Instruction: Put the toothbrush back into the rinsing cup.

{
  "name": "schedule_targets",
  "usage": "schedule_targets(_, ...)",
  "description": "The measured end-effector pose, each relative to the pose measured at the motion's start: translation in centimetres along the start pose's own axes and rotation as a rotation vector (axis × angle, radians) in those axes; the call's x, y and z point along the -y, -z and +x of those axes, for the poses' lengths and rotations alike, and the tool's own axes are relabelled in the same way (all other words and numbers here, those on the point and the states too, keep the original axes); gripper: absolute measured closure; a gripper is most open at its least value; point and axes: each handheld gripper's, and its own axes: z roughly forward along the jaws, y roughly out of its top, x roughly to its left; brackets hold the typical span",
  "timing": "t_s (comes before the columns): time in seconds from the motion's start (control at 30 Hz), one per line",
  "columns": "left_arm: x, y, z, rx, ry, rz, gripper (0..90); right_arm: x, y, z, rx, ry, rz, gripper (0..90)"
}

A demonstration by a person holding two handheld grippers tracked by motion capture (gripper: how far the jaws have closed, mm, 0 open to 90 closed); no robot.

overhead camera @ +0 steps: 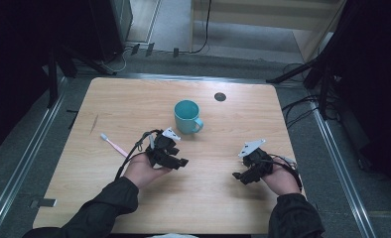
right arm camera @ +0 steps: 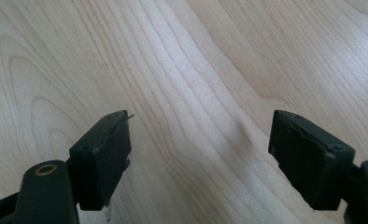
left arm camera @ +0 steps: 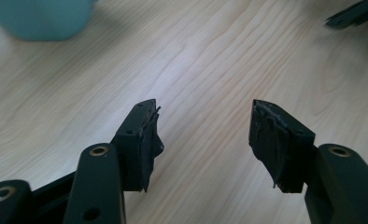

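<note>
Hovering low over the table point(overhead camera: 208, 198), both hands are holding their tools palm-up, left gripper point(left arm camera: 203, 135) and right gripper point(right arm camera: 198, 158) each gaping with nothing between the jaws. Just left of the left hand, a pink toothbrush point(overhead camera: 113, 144) is lying flat: light, stiff, slippery; probably best pinched mid-handle. Beyond, a teal mug point(overhead camera: 186, 116) is standing upright.

We see the teal mug point(left arm camera: 42, 18) blurred and cut off by the top edge in the left gripper view; the toothbrush point(overhead camera: 115, 145) handle end is hidden under the left gripper point(overhead camera: 181, 162) cable; the dark round spot point(overhead camera: 220, 96) on the desk point(overhead camera: 134, 99) is too small to tell
</note>
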Motion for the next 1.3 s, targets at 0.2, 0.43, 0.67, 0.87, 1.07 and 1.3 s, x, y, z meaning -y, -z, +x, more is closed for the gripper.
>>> schedule_targets(0.2,0.3,0.3,0.7,-0.007,0.021,0.013,47.4,0.0,0.1,0.0,0.0,-0.004,-0.003,20.8)
schedule_targets(0.43,0.4,0.9,1.0,-0.006,0.035,0.012,50.1,-0.2,0.1,0.0,-0.001,0.0,-0.006,20.8)
schedule_targets(0.67,0.6,1.6,2.1,-0.004,0.069,0.051,55.2,-0.5,-0.1,0.0,-0.007,0.011,-0.001,20.8)
schedule_targets(0.87,0.7,2.3,2.7,-0.034,0.086,0.072,60.6,-0.6,-0.2,0.0,-0.008,0.019,-0.005,20.8)
schedule_targets(1.07,0.7,3.0,3.4,-0.037,0.107,0.098,63.9,-0.6,-0.2,0.0,-0.008,0.02,-0.005,20.8)
schedule_targets(1.3,1.0,3.9,4.5,-0.044,0.151,0.112,67.3,-0.7,-0.2,0.0,-0.007,0.017,-0.005,20.8)
